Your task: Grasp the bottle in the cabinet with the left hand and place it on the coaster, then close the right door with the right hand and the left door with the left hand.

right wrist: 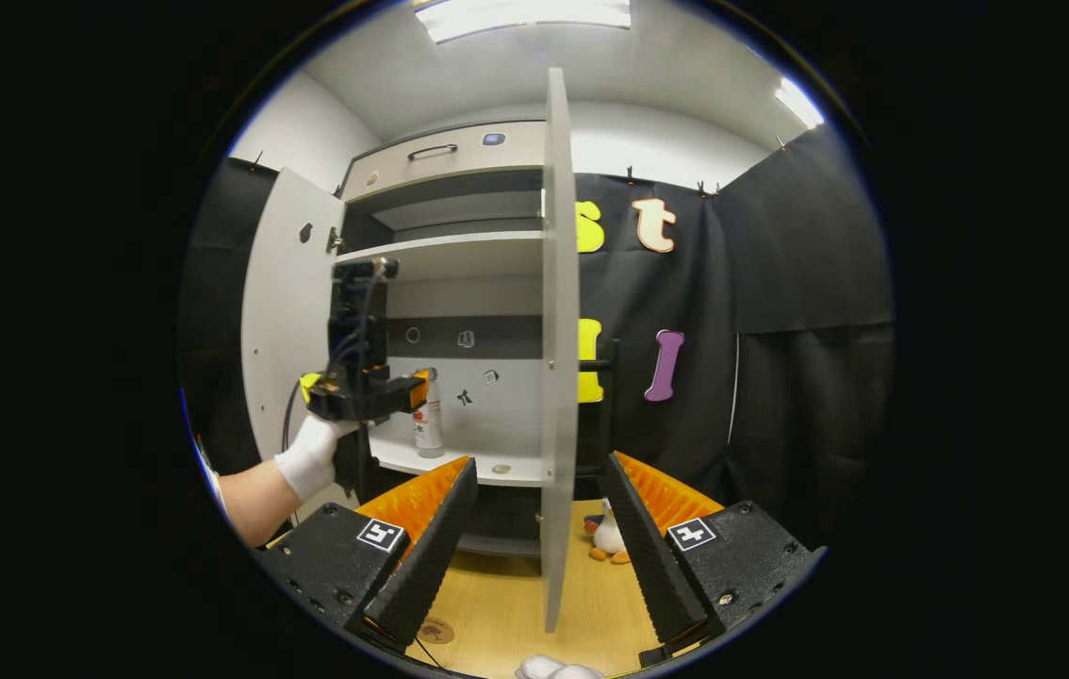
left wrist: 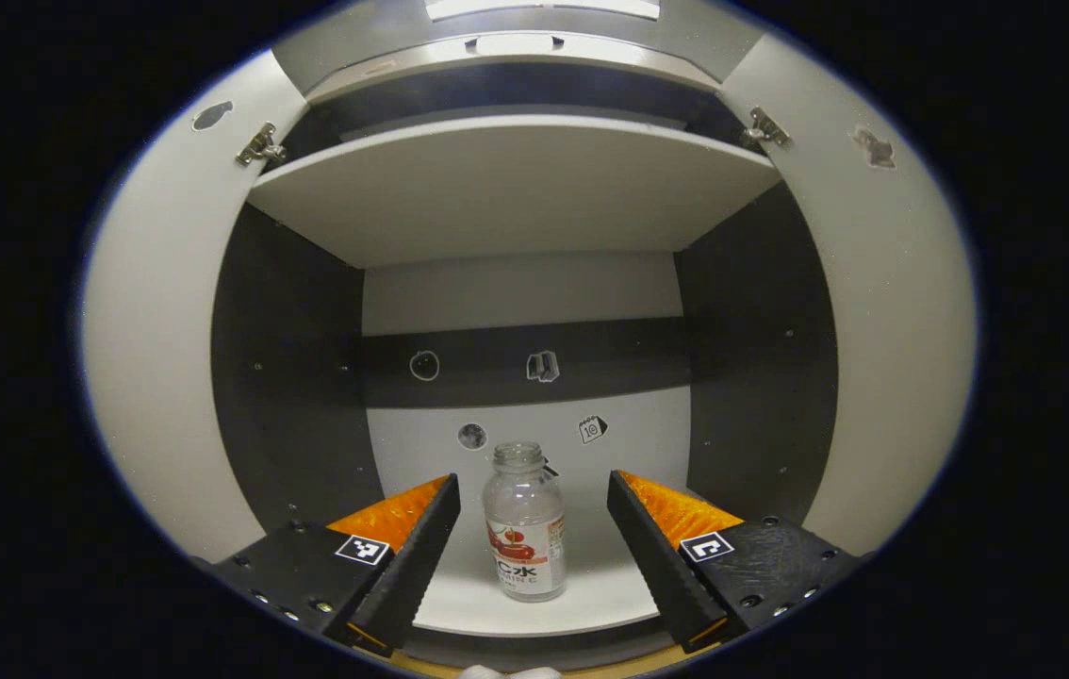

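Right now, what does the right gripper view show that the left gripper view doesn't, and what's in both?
The right gripper view adds the open right door edge-on, a toy duck and a coaster on the wooden table, and the gloved hand holding the left gripper. The left gripper view adds the door hinges. Both show the bottle standing on the cabinet shelf.

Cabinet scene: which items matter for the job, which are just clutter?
Job items:
bottle on the lower shelf
coaster on the table
right door, open
left door, open
left gripper, jaws open

Lying about:
duck toy
stickers on the back wall
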Demonstrator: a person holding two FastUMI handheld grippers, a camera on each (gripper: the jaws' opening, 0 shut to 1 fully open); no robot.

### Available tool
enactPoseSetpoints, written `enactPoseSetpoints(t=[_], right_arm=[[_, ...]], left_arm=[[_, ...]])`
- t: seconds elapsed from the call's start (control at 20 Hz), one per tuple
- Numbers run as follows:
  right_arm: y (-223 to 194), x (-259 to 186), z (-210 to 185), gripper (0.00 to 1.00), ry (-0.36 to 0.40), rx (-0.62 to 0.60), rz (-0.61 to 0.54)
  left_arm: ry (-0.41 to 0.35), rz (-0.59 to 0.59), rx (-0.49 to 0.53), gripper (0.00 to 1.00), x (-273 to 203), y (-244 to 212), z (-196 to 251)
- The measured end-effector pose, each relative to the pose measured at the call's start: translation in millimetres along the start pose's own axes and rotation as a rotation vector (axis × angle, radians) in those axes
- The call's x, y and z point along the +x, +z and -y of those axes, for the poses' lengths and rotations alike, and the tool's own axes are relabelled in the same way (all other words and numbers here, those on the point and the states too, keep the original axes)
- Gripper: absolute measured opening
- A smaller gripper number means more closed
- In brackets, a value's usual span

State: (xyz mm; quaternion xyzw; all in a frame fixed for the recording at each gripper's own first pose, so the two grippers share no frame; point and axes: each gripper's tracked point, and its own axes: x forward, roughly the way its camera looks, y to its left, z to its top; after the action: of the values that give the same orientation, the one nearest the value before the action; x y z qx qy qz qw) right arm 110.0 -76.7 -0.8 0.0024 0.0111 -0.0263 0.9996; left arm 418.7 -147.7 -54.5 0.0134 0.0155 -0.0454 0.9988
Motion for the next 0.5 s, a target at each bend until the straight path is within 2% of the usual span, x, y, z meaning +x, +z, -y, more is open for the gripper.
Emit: enactPoseSetpoints(t=[0.2,0.4,0.5], right_arm=[[-2,3,17,0.83,-0.025,-0.012,-0.005],[-6,10,24,0.83,-0.019,-0.003,-0.025],[-6,14,25,0.83,-0.013,-0.004,-0.031]], left_arm=[[0.049,-0.017,0.007,0.96,36,-18,-6],[0.086,-0.023,-0.005,0.96,58,-28,-16],[0.082,-0.047,-0.022,0.96,67,-38,-16]])
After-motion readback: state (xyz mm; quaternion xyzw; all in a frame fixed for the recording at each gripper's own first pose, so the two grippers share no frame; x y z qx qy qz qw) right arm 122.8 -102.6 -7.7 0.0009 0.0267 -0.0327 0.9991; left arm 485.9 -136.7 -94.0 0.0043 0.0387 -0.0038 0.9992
